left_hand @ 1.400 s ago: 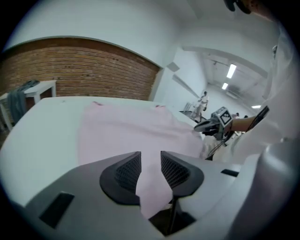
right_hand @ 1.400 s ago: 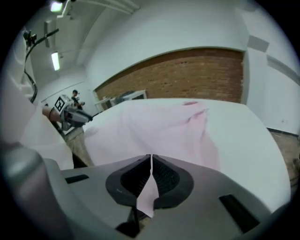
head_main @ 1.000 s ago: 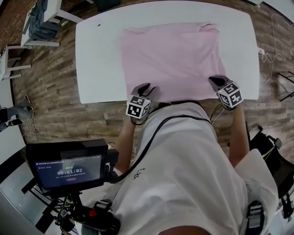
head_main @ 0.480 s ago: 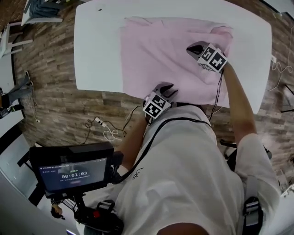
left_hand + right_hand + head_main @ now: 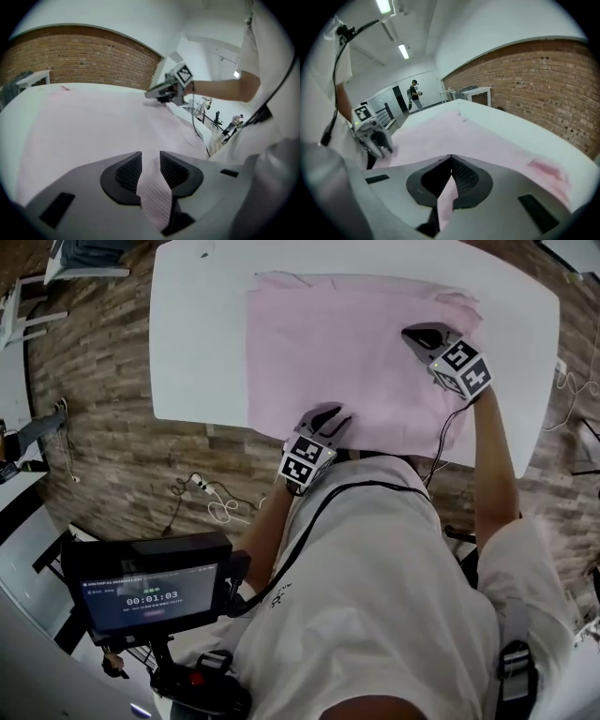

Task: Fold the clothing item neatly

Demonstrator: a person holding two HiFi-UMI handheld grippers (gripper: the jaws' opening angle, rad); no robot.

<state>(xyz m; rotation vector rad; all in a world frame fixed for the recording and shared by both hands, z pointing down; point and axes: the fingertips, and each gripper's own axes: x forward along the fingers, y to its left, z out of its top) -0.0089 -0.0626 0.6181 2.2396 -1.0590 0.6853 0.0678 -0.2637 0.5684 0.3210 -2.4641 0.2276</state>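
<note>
A pink garment [image 5: 337,343] lies spread flat on the white table [image 5: 202,343]. My left gripper [image 5: 330,414] sits at the garment's near hem, left of the person's body. In the left gripper view a strip of pink cloth [image 5: 151,187] runs between its jaws [image 5: 150,161], which have just closed a little further on it. My right gripper [image 5: 424,336] is over the garment's right side, near a rumpled far right corner [image 5: 459,304]. It is shut [image 5: 451,161] on a fold of pink fabric [image 5: 446,201]. Each gripper shows in the other's view: right [image 5: 157,93], left [image 5: 377,140].
A screen on a stand [image 5: 145,589] is at the lower left over the wood floor. Cables [image 5: 211,504] lie on the floor by the table's near edge. White furniture [image 5: 56,268] stands at the far left. A brick wall [image 5: 543,79] backs the table, and a person [image 5: 414,91] stands far off.
My right gripper has left the near right hem and carried its cloth up over the garment's right side. The left gripper has shifted a little to the right along the near hem.
</note>
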